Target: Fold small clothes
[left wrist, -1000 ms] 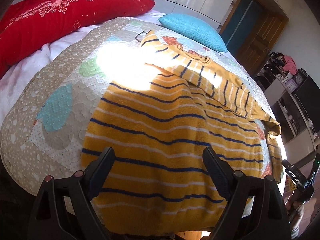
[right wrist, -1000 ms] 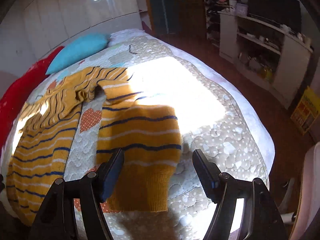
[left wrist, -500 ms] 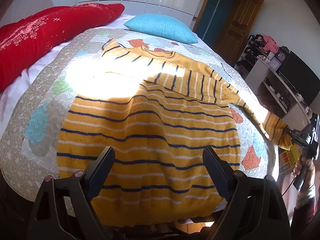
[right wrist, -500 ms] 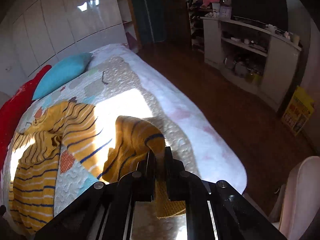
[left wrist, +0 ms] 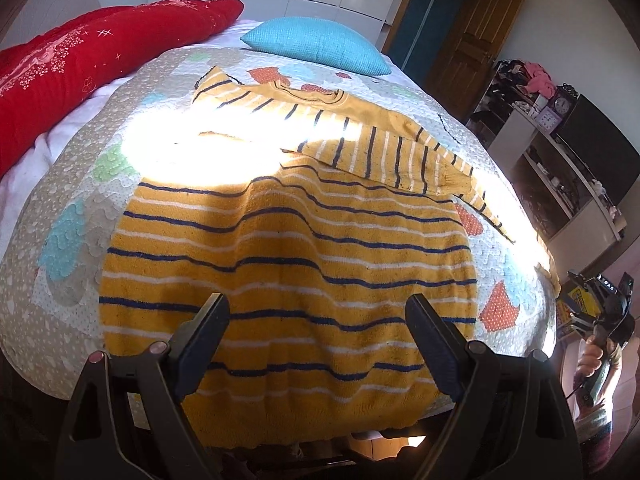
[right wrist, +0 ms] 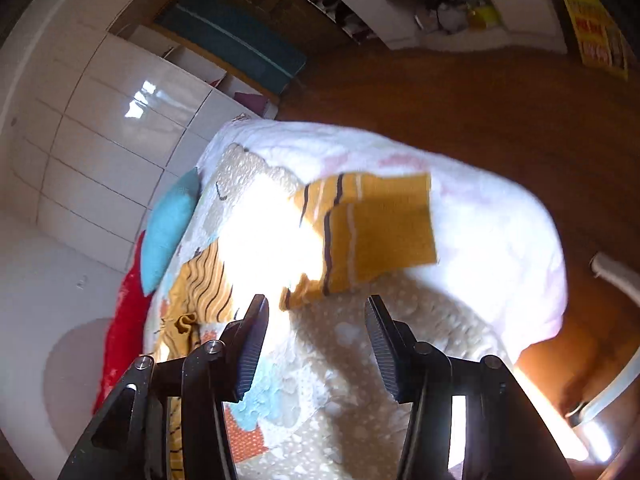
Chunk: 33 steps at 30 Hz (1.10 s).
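Note:
A yellow sweater [left wrist: 288, 248] with blue and white stripes lies spread flat on the bed quilt [left wrist: 68, 208]. My left gripper [left wrist: 316, 340] is open and empty, hovering above the sweater's bottom hem. One sleeve stretches out to the right toward the bed's edge. In the right wrist view the sleeve's cuff end [right wrist: 380, 232] lies flat on the quilt near the bed's side. My right gripper [right wrist: 316, 344] is open and empty, just short of the cuff. It also shows in the left wrist view [left wrist: 600, 308], off the bed's right side.
A red bolster [left wrist: 80, 60] and a blue pillow [left wrist: 316, 44] lie at the head of the bed. White wardrobe doors [right wrist: 100, 120] stand behind it. A shelf unit [left wrist: 568, 168] and wooden floor [right wrist: 500, 112] lie to the right. Bright sunlight washes out part of the quilt.
My right gripper, shut on the sleeve cuff half a second ago, has opened and let it go; the sleeve now lies stretched out toward the bed's side. My left gripper stayed open above the hem.

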Each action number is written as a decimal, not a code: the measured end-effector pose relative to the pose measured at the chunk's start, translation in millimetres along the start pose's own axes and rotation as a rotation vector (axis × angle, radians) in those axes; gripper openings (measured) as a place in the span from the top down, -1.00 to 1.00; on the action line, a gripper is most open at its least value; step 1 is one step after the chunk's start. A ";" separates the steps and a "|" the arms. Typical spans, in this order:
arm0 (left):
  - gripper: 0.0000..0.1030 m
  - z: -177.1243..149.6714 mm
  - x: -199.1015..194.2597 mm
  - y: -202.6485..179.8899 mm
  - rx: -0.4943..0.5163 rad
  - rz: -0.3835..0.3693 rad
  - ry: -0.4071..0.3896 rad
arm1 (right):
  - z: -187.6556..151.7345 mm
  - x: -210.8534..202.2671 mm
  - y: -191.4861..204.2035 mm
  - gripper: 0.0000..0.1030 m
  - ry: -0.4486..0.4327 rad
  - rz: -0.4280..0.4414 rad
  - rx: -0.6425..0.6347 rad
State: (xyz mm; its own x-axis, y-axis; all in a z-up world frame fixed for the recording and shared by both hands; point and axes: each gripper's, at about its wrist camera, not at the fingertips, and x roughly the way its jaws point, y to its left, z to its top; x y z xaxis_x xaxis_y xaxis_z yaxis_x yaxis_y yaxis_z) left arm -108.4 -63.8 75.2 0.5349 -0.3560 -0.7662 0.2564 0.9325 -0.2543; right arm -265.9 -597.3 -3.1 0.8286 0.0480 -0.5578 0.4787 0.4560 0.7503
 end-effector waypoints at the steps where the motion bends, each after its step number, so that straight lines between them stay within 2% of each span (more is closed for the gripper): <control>1: -0.72 -0.2 0.3 -0.9 0.003 -0.001 0.003 | -4.1 7.6 -3.8 -0.05 0.007 0.014 0.026; 4: -0.72 -0.3 0.3 -1.6 0.003 -0.001 0.005 | -6.0 23.6 -7.4 -0.12 -0.021 0.003 0.076; 7: -0.72 -0.9 -1.3 2.4 -0.016 -0.004 0.001 | 5.4 32.6 7.7 -0.12 -0.110 -0.084 0.029; 8: -0.72 -0.8 -1.9 4.5 -0.024 -0.008 0.001 | 9.2 36.1 14.8 0.06 -0.125 -0.120 0.002; 9: -0.72 -0.6 -3.0 7.1 -0.031 -0.010 0.001 | 13.2 40.2 22.2 0.34 -0.132 -0.161 -0.030; 10: -0.72 -0.1 -4.9 10.5 -0.037 -0.011 -0.002 | 17.7 44.6 29.0 0.87 -0.129 -0.199 -0.060; 12: -0.72 0.3 -11.4 18.7 -0.054 -0.009 -0.008 | 27.7 49.0 41.1 0.88 -0.129 -0.231 -0.082; 14: -0.72 0.3 -22.2 30.9 -0.076 -0.014 -0.026 | 36.0 41.8 64.3 0.88 -0.149 -0.226 -0.133; 16: -0.72 -0.3 -33.8 46.6 -0.104 -0.011 -0.052 | 38.7 31.9 106.4 0.88 -0.164 -0.208 -0.233; 19: -0.72 -3.2 -50.3 72.0 -0.155 0.003 -0.094 | 26.4 44.6 189.4 0.88 -0.143 -0.145 -0.398; 22: -0.72 -8.7 -62.6 97.3 -0.200 0.030 -0.137 | -5.7 81.4 277.3 0.88 -0.076 -0.048 -0.545; 26: -0.72 -18.8 -69.3 134.2 -0.280 0.049 -0.151 | -79.9 149.0 373.4 0.88 0.070 0.072 -0.696; 29: -0.72 -27.8 -70.9 158.5 -0.330 0.063 -0.154 | -147.0 204.1 422.4 0.88 0.193 0.112 -0.792; 33: -0.72 -41.2 -72.2 188.3 -0.395 0.084 -0.154 | -230.5 269.0 456.3 0.88 0.312 0.083 -0.926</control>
State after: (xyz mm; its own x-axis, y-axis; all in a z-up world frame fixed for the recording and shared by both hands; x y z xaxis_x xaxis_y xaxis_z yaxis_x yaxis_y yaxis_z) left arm -131.9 139.9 58.4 0.6620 -0.2548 -0.7048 -0.1047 0.8997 -0.4237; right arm 108.4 -171.5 107.4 0.6714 0.2832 -0.6849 -0.1053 0.9512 0.2901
